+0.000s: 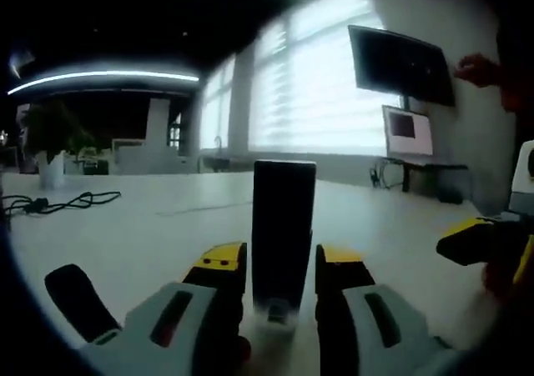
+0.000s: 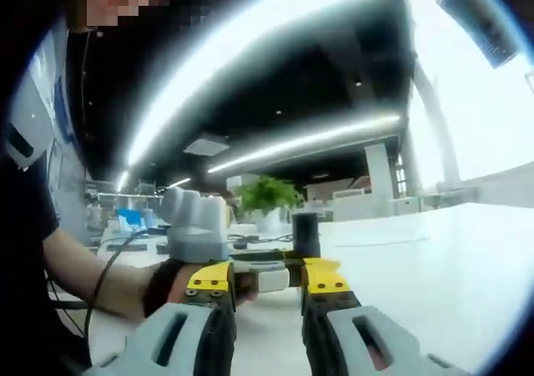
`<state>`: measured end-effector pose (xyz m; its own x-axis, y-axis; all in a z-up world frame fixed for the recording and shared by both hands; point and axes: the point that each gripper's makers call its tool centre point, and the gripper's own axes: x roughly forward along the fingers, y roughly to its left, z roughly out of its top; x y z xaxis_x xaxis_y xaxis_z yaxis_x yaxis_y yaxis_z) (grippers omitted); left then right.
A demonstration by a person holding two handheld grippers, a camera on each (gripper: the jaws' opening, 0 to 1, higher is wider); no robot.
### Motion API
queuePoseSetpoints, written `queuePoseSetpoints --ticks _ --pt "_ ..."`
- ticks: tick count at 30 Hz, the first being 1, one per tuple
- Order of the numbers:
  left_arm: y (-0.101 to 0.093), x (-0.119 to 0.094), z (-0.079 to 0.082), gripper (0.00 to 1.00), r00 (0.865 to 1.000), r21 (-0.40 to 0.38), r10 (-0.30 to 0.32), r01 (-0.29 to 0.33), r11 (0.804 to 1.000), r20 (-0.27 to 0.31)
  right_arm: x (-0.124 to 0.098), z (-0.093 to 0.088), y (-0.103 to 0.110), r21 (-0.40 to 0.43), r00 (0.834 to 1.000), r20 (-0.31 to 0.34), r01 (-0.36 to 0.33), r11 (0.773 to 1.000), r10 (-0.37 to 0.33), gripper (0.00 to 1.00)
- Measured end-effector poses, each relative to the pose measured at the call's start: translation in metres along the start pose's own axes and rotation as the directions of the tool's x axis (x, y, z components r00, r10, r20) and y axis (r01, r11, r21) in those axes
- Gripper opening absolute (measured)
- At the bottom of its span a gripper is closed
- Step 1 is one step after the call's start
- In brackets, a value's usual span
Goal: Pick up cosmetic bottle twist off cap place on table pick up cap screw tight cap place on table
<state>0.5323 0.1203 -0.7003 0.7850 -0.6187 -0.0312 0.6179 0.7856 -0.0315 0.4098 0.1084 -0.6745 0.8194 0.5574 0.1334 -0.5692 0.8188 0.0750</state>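
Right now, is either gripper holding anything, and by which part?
The left gripper clamps the tall dark rectangular cosmetic bottle at its lower body, upright on the white table. The right gripper appears empty.

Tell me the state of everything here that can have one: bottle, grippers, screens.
Cosmetic bottle: upright on the table, between the left jaws.
Left gripper: around the bottle, grip unclear.
Right gripper: open.
Wall monitor: dark.
Small screen: lit.
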Motion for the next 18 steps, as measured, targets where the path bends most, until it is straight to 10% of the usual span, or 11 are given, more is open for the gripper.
queuePoseSetpoints --ticks 18 --pt "0.0003 0.0057 -0.0028 0.15 1.0 0.006 -0.009 0.009 1.0 0.022 -0.0001 -0.0004 -0.0016 -0.013 1.0 -0.001 0.005 1.0 -0.005 0.23"
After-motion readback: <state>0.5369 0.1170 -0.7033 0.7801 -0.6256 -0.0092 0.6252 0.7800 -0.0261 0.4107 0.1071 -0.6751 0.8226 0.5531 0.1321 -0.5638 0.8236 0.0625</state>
